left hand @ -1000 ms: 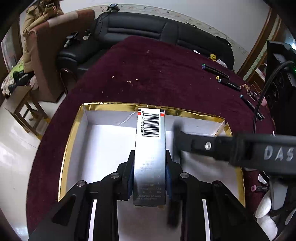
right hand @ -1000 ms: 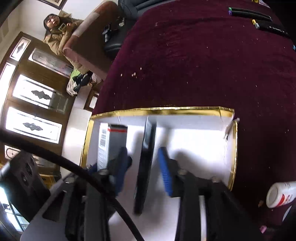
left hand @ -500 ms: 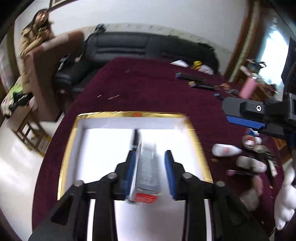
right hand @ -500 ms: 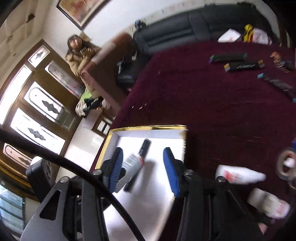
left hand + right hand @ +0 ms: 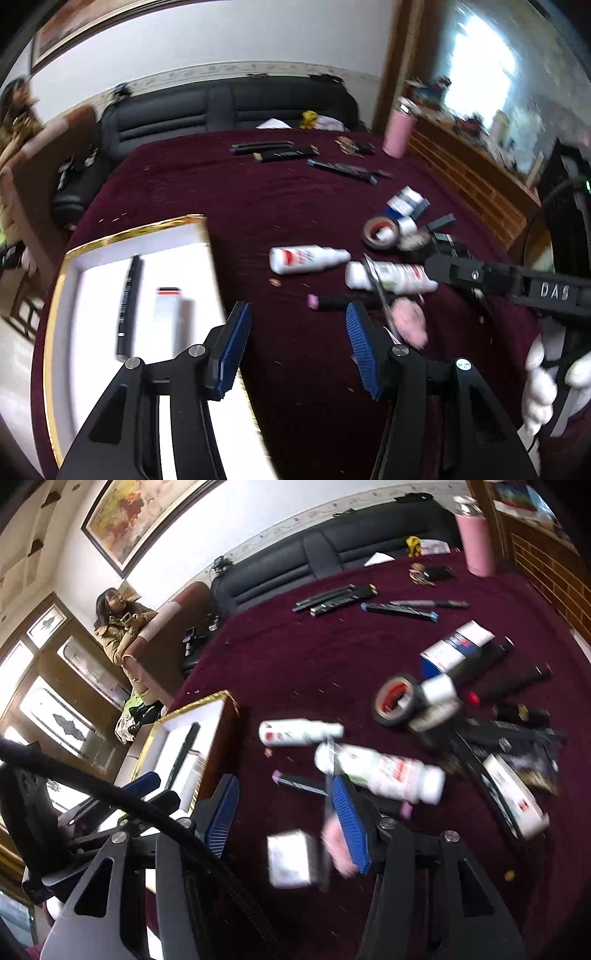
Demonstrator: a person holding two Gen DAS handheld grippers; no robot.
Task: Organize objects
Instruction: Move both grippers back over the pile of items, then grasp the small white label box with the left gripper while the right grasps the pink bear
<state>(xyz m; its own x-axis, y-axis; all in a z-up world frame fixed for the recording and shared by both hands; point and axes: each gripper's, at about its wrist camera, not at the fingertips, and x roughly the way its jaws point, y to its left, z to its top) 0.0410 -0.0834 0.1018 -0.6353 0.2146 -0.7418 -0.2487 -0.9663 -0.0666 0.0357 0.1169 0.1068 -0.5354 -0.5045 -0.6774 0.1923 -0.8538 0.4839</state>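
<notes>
- While both tools hang over the maroon velvet-like tablecloth (image 5: 295, 192), left gripper (image 5: 297, 341) has its blue-padded jaws spread wide w/ nothing between them; it sits just past the right wall of the gold-rimmed white-lined box (image 5: 55, 302).
- Right gripper (image 5: 284, 819) likewise spread, empty, over the cloth right of the box (image 5: 218, 701).
- Inside the box: long black slim stick (image 5: 127, 295) lying lengthwise, and beside it on the right a silver carton w/ red band (image 5: 168, 310), both flat on the white floor.
- Near the cloth's middle, right of the box: white plastic bottle w/ red label (image 5: 306, 258) on its side; second white bottle (image 5: 380, 773) just past it, also lying down.
- Dark tape roll w/ red core (image 5: 397, 699) further right, next to a blue-and-white carton (image 5: 456, 646) in a cluttered pile toward the right edge.
- Pink-handled scissors (image 5: 404, 325) by the right jaw, blurred.
- Far edge: several long black sticks (image 5: 284, 151); pink tumbler (image 5: 476, 542) at the far right corner.
</notes>
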